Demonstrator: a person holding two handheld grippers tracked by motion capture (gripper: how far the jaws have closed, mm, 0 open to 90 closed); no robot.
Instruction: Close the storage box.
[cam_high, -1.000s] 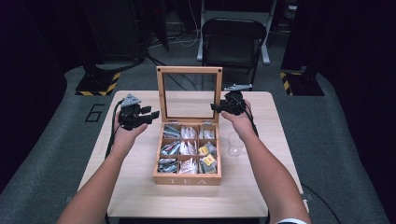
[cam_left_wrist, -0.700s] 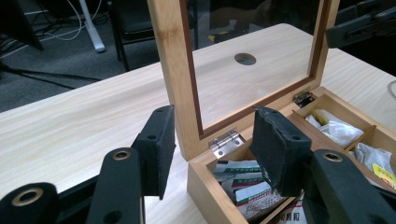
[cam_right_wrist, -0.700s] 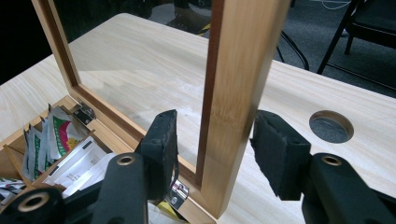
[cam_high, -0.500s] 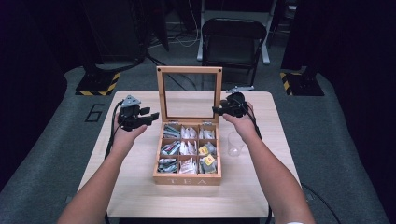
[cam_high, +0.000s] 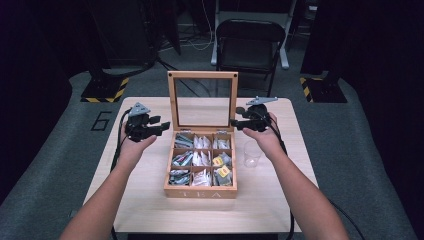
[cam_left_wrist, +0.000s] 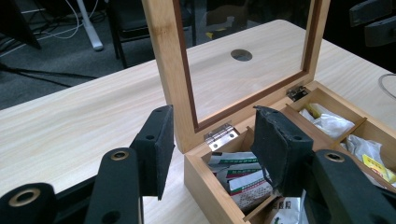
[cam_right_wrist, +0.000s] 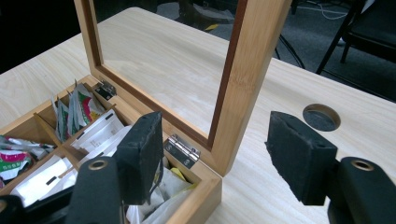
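Note:
A wooden tea box (cam_high: 200, 192) stands mid-table, its compartments full of tea bags (cam_high: 200, 159). Its glass-paned lid (cam_high: 202, 75) stands upright. My left gripper (cam_high: 162, 125) is at the lid's left hinge corner. Its jaws have just been opening and now straddle the base of the lid frame (cam_left_wrist: 168, 56) without pressing on it; left gripper (cam_left_wrist: 215, 122). My right gripper (cam_high: 235, 122) is at the lid's right edge. Its jaws have just been opening wider, and the frame post (cam_right_wrist: 252, 56) stands between the pads untouched; right gripper (cam_right_wrist: 217, 135).
A clear glass cup (cam_high: 251, 154) stands on the table (cam_high: 150, 210) right of the box, under my right wrist. A round cable hole (cam_right_wrist: 321, 116) is in the tabletop behind the lid. A black chair (cam_high: 250, 40) stands beyond the far edge.
The right gripper has drawn slightly back from the lid's right edge and its jaws have spread. The left hand has stayed put. The lid remains upright.

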